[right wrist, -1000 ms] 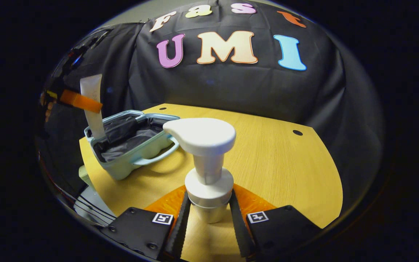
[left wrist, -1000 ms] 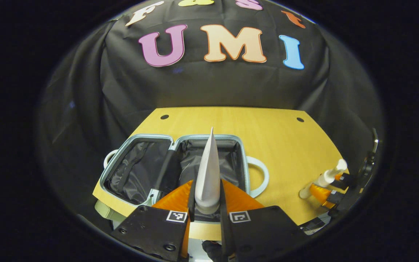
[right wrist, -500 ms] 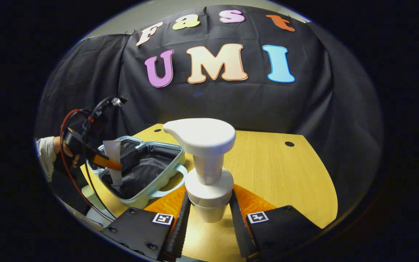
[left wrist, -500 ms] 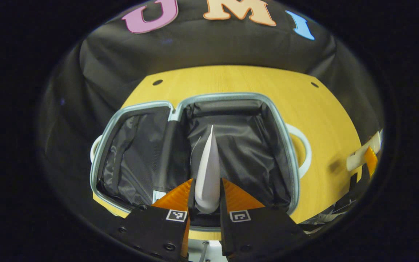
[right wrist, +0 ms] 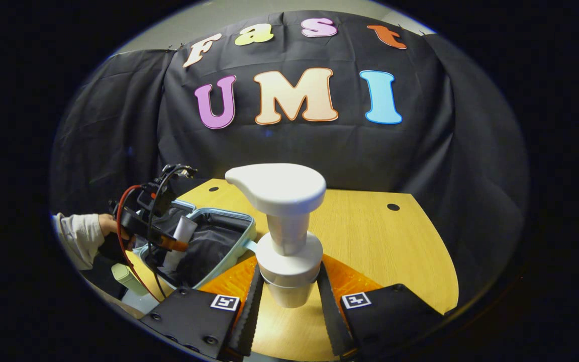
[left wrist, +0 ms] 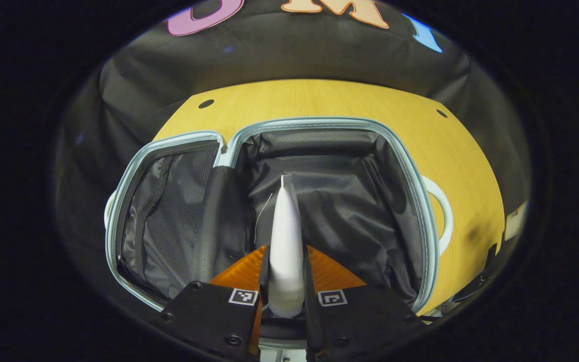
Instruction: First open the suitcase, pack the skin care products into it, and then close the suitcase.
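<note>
The pale blue suitcase (left wrist: pixel 422 211) lies open on the yellow table, both black-lined halves facing up. My left gripper (left wrist: pixel 285 281) is shut on a white squeeze tube (left wrist: pixel 285 241), held low over the right half with its flat end pointing into the lining. In the right gripper view the suitcase (right wrist: pixel 242 241) sits at the left, with the left gripper (right wrist: pixel 169 244) and the tube (right wrist: pixel 181 234) dipping into it. My right gripper (right wrist: pixel 289 296) is shut on the neck of a white pump bottle (right wrist: pixel 282 196), lifted above the table.
A white handle (left wrist: pixel 443 213) sticks out of the suitcase's right side. A person's hand and white sleeve (right wrist: pixel 81 236) hold the left gripper, trailing red and black cables. The table (right wrist: pixel 380 246) stretches bare to the right, with small holes near its far edge.
My left gripper moved forward and down, carrying the tube from above the suitcase's near edge into the right half. My right gripper lifted the pump bottle off the table and tilted up.
</note>
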`<state>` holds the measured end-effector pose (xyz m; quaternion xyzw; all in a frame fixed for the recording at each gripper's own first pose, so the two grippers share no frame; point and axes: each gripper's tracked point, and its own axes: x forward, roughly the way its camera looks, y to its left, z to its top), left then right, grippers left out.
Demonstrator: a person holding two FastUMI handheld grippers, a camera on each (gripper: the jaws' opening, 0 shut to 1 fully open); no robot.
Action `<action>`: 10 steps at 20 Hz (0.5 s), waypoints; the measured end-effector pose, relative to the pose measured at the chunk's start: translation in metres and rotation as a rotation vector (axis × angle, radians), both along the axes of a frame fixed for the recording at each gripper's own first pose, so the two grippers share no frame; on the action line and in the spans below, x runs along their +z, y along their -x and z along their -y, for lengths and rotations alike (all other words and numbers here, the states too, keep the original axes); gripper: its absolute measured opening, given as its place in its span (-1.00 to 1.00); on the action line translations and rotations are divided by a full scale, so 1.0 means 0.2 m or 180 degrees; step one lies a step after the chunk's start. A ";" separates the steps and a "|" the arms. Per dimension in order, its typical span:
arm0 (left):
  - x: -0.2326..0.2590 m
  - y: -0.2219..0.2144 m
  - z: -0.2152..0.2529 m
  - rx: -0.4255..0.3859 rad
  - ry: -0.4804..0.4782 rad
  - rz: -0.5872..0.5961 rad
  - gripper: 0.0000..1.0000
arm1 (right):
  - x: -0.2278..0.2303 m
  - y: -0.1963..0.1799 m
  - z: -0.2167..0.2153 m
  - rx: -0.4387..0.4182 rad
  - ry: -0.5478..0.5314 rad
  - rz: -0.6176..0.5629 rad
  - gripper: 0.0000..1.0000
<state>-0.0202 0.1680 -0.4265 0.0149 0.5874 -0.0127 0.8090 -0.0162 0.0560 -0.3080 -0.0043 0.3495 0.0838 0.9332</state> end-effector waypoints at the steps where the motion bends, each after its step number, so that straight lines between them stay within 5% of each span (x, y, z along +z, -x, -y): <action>1: -0.02 -0.01 0.00 0.0010 0.0031 0.0024 -0.41 | 0.01 -0.01 -0.02 0.0010 -0.0018 0.0001 0.17; 3: -0.05 -0.04 0.01 0.0080 0.0103 0.0132 -0.26 | 0.04 -0.03 -0.09 0.0069 -0.0029 0.0018 0.17; 6: 0.03 -0.07 0.03 0.0188 0.0233 0.0337 1.00 | 0.05 -0.06 -0.24 0.0233 -0.0103 0.0012 0.17; 7: 0.07 -0.08 0.03 0.0190 0.0287 0.0432 0.83 | 0.05 -0.07 -0.31 0.0284 -0.0150 -0.0003 0.17; 10: 0.20 -0.10 -0.02 0.0188 0.0365 0.0685 0.83 | 0.00 -0.07 -0.52 0.0437 -0.0300 -0.0110 0.18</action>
